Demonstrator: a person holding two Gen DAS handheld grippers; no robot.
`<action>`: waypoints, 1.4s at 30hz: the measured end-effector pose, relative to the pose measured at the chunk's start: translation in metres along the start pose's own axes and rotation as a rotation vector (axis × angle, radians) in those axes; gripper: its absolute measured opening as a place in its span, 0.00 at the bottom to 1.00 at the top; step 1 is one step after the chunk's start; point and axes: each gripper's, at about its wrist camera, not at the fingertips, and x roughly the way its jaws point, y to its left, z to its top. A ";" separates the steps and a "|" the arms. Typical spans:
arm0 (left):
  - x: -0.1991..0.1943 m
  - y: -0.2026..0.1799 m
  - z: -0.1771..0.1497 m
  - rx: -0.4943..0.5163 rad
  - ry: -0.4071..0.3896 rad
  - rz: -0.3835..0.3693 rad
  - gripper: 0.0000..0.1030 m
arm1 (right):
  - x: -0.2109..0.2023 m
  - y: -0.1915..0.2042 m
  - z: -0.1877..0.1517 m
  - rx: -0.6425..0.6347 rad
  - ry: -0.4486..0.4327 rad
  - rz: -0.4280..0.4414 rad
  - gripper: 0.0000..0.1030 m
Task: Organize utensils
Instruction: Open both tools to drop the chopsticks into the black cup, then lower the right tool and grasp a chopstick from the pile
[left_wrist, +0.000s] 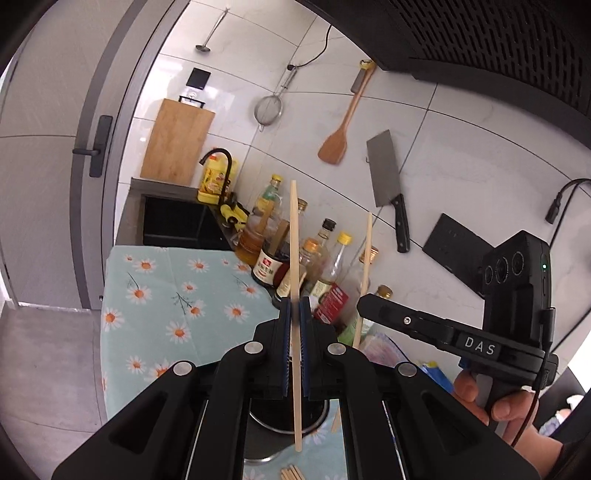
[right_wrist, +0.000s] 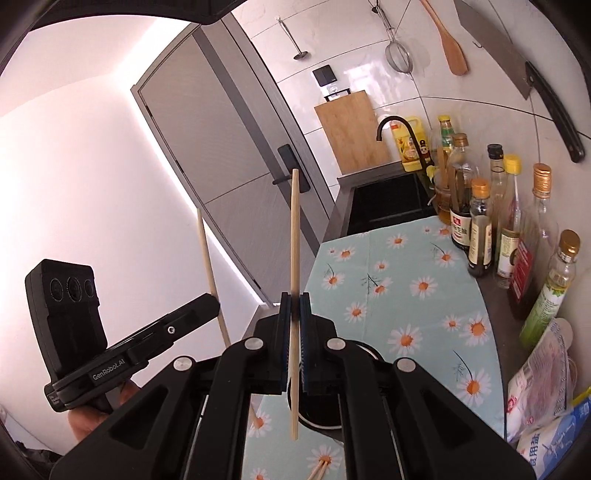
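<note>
In the left wrist view my left gripper (left_wrist: 295, 306) is shut on a pale wooden chopstick (left_wrist: 294, 236) that stands nearly upright between the blue pads. Its lower end hangs over a dark round holder (left_wrist: 273, 424) on the daisy-print cloth (left_wrist: 166, 295). To the right, my right gripper (left_wrist: 364, 305) grips a second chopstick (left_wrist: 366, 258). The right wrist view shows the right gripper (right_wrist: 295, 299) shut on its upright chopstick (right_wrist: 294, 229) above the holder (right_wrist: 321, 421). At the left, the left gripper (right_wrist: 213, 302) holds the other chopstick (right_wrist: 207, 258). Loose chopsticks (right_wrist: 319, 469) lie on the cloth.
Several sauce and oil bottles (right_wrist: 480, 229) line the wall side of the counter, with plastic bags (right_wrist: 546, 376) nearest me. A black sink (right_wrist: 391, 203) and faucet (right_wrist: 395, 123) lie beyond the cloth. A cleaver (left_wrist: 388, 177), spatula (left_wrist: 338, 136), strainer and cutting board (left_wrist: 177, 140) hang on the tiled wall.
</note>
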 end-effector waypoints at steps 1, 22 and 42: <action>0.001 0.000 0.000 0.003 -0.009 0.011 0.04 | 0.002 0.001 0.001 -0.013 -0.014 -0.013 0.06; 0.035 0.011 -0.013 -0.003 0.030 0.116 0.17 | 0.017 -0.025 -0.007 0.009 -0.013 -0.080 0.12; -0.016 -0.017 -0.046 0.051 0.150 0.115 0.34 | -0.038 -0.012 -0.049 0.038 0.073 -0.031 0.34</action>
